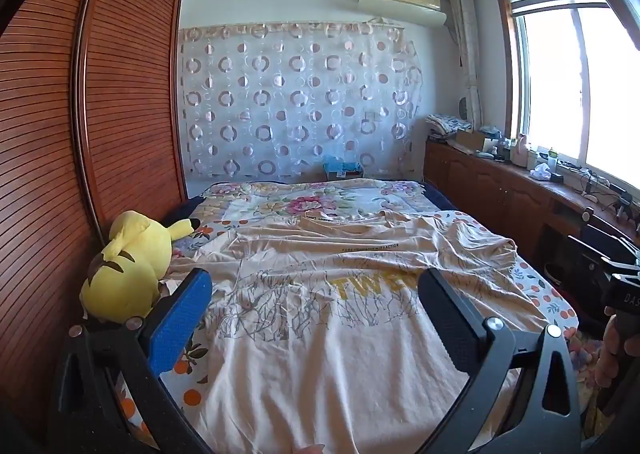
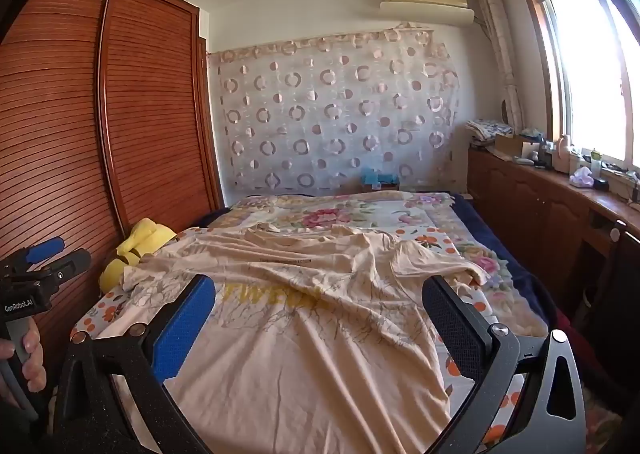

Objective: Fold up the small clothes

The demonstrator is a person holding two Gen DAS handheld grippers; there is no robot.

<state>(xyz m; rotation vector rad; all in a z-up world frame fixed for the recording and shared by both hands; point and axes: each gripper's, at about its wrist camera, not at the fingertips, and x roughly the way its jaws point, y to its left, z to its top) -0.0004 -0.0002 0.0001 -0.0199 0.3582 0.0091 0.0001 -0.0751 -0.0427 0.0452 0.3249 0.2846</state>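
Note:
A cream T-shirt [image 1: 320,318] with yellow lettering and a line drawing lies spread front-up on the bed, hem toward me; its right sleeve is rumpled. It also shows in the right wrist view [image 2: 320,326]. My left gripper [image 1: 316,286] is open and empty, held above the shirt's lower half. My right gripper [image 2: 320,290] is open and empty, above the shirt's right half. The left gripper also shows at the left edge of the right wrist view [image 2: 44,258].
A yellow plush toy [image 1: 128,266] lies at the bed's left edge against the wooden wardrobe [image 1: 80,134]. The floral bedsheet [image 1: 320,202] covers the bed. A wooden cabinet [image 1: 500,190] with clutter runs along the right under the window.

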